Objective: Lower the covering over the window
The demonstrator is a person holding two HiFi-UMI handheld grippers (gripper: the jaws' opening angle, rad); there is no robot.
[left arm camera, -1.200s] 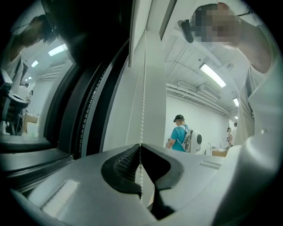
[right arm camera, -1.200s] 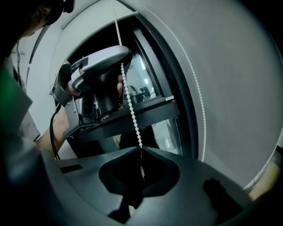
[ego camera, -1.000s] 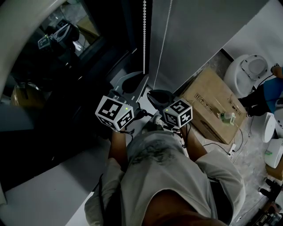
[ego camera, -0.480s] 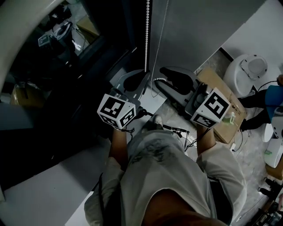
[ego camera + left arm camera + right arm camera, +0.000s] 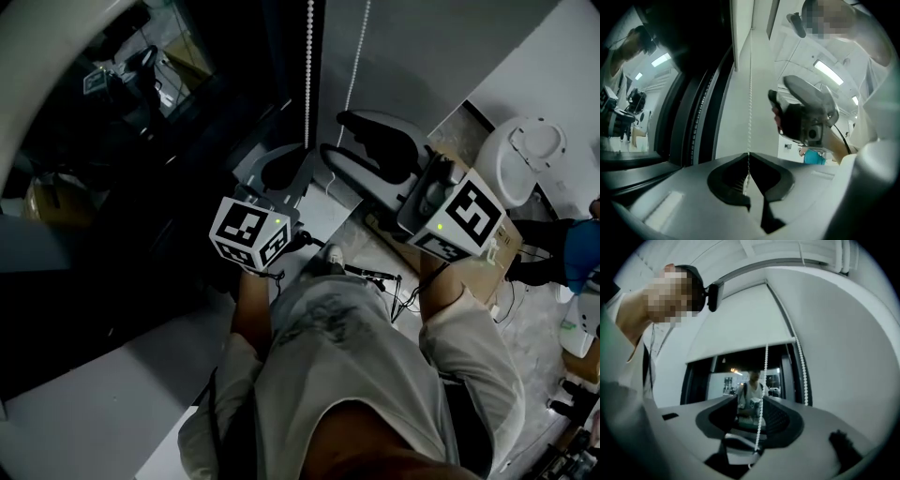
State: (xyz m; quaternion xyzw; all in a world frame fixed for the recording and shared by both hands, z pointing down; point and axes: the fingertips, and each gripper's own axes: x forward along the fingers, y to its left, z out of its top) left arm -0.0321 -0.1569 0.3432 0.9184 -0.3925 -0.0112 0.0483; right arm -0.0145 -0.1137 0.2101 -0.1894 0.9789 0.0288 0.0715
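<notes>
Bead cords (image 5: 801, 364) right of window (image 5: 740, 376), blind (image 5: 736, 329) above (wall (image 5: 843, 357) rightward)

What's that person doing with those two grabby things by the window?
A person is working the bead chain of a roller blind to lower it over the window. The left gripper is shut on the bead chain. The right gripper has just been opening its jaws; the chain hangs loose between them. The blind is partly down.

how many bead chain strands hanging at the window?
2. The left strand is clamped in the left gripper's shut jaws. The right strand hangs loose between the right gripper's jaws, which have just been opening. No others visible.
</notes>
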